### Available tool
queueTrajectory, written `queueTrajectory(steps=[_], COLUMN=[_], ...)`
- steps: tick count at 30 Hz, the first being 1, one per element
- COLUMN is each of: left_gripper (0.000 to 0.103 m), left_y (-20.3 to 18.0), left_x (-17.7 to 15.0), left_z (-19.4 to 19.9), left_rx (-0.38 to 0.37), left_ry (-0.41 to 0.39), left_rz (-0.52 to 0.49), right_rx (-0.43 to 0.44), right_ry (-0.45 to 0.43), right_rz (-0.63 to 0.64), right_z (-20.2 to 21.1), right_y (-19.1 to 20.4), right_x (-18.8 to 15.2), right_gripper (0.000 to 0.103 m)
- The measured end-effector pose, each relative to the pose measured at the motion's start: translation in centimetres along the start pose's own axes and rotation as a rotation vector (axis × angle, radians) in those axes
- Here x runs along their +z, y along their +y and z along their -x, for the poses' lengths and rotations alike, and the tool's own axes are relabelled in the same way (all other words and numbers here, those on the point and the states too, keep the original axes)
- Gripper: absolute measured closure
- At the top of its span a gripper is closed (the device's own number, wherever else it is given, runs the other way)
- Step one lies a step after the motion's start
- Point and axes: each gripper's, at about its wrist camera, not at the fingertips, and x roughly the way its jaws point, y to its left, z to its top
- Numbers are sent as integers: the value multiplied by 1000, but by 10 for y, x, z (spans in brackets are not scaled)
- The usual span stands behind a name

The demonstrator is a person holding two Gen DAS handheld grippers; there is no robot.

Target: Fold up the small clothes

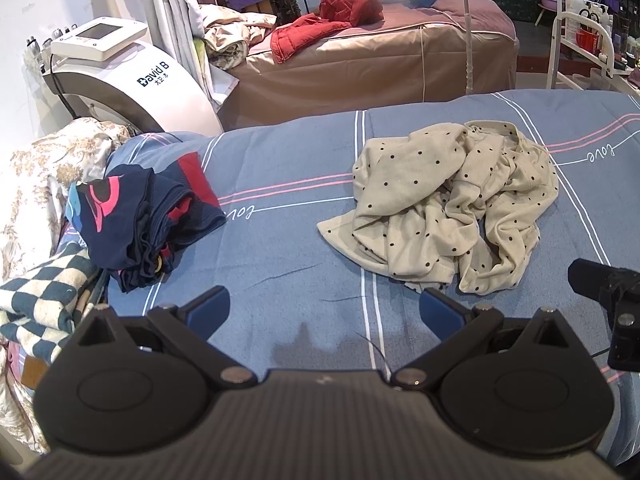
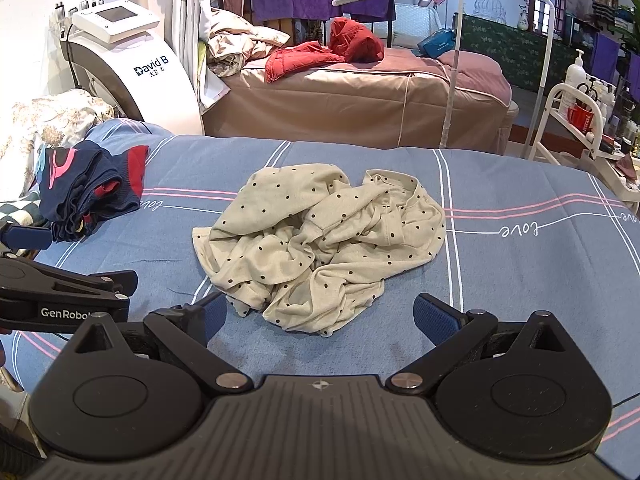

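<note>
Right wrist view first: the right gripper (image 2: 320, 316) hangs low over the bed (image 2: 520, 280), jaws spread wide and holding nothing, with the near edge of the polka-dot garment (image 2: 320, 240) just ahead of them. From the left wrist view, the left gripper (image 1: 324, 308) is the same story, jaws wide apart and empty, the blue striped cover bare between them and the garment off to their right. That cream dotted piece lies crumpled in a heap mid-bed, sleeves and collar tangled, not spread and not folded, so by my reading the work on it has not begun. Further left, a navy and red bundle (image 1: 148, 216) sits near the bed's edge, roughly doubled over; possibly one already handled, though it looks loose. Beyond, a red jacket (image 2: 316, 58) on the far couch
</note>
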Motion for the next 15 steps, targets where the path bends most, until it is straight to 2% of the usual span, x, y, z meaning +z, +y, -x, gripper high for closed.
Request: queueTrajectory(steps=[15], left_gripper=[0], left_y=[-4], left_x=[-4], left_z=[-3], left_rx=[-8], left_ry=[-26], left_rz=[19], right_rx=[1], right_ry=[5], right_rz=[-1], right_z=[-2], right_y=[1], right_x=[-2], right_gripper=[0])
